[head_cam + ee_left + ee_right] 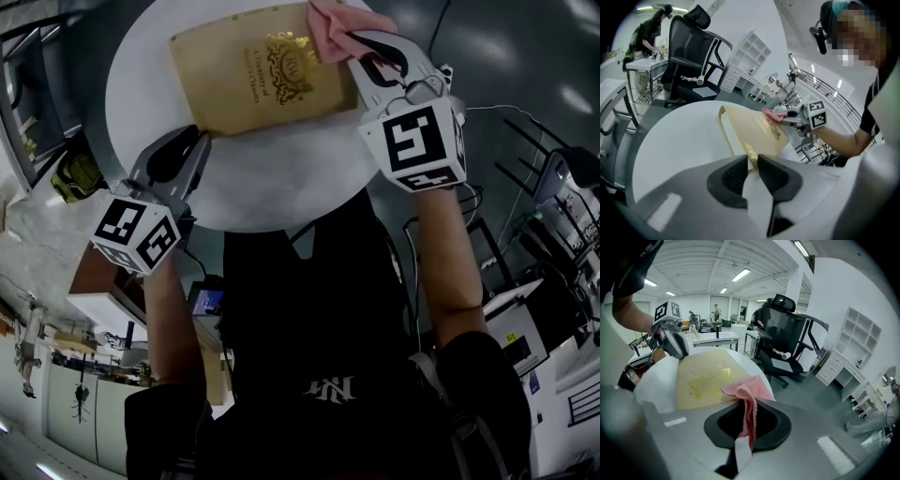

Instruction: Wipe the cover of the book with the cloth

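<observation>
We see a round white table (281, 197) standing on a smooth grey floor (820, 390), and just beyond it a black mesh office chair with a headrest and pale armrest trim (787, 329). Against the white wall behind the chair we make out a tall white open shelving unit (865, 336) with a low white drawer cabinet (836, 364) beside it. Overhead, long fluorescent strip lights (740, 274) run across a white ribbed ceiling, and farther off we find white desks (717, 337) and a person (649, 29) bent over a grey worktable (642, 63).
</observation>
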A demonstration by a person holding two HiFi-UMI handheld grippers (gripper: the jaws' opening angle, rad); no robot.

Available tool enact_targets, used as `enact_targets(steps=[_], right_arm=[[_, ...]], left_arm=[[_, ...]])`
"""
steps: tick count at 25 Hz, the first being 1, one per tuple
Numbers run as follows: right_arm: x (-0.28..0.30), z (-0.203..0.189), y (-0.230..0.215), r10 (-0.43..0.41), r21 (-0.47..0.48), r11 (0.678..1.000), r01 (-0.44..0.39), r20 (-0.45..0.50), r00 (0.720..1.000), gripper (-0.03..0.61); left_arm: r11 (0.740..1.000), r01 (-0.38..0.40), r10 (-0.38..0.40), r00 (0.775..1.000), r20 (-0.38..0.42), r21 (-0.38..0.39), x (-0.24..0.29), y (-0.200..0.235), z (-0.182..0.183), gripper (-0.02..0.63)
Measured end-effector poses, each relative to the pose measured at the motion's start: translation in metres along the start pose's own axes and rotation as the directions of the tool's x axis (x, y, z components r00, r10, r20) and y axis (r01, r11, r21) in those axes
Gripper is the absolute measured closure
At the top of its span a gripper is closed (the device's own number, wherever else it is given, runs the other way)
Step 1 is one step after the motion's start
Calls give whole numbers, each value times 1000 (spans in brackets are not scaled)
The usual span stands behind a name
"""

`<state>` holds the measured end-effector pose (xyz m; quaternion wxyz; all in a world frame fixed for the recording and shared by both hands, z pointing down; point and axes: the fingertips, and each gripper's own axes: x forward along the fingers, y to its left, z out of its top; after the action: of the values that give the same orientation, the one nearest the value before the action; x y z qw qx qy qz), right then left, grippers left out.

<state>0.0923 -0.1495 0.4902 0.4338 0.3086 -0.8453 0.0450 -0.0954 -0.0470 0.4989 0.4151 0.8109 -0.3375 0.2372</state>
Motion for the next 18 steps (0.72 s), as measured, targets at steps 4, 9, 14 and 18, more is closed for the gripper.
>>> enact_targets(steps=[4,9,14,18], right_arm=[[-3,-29,-20,-51,7,999,52,-94,994,566],[-27,-16,-34,-131,43,990,132,-27,991,566],[-27,60,21,-3,-61,998,10,104,995,566],[-4,102,71,95,-80,993,-84,152,984,566]], left_arm=[[1000,1,0,1000,6,-6,0,0,-1,545],[1000,7,-7,1000,9,1,1,0,-2,545],[1000,8,-7,999,34,-18,-1,2,-4,548],[999,23,-21,999,49,-27,-1,2,-4,549]])
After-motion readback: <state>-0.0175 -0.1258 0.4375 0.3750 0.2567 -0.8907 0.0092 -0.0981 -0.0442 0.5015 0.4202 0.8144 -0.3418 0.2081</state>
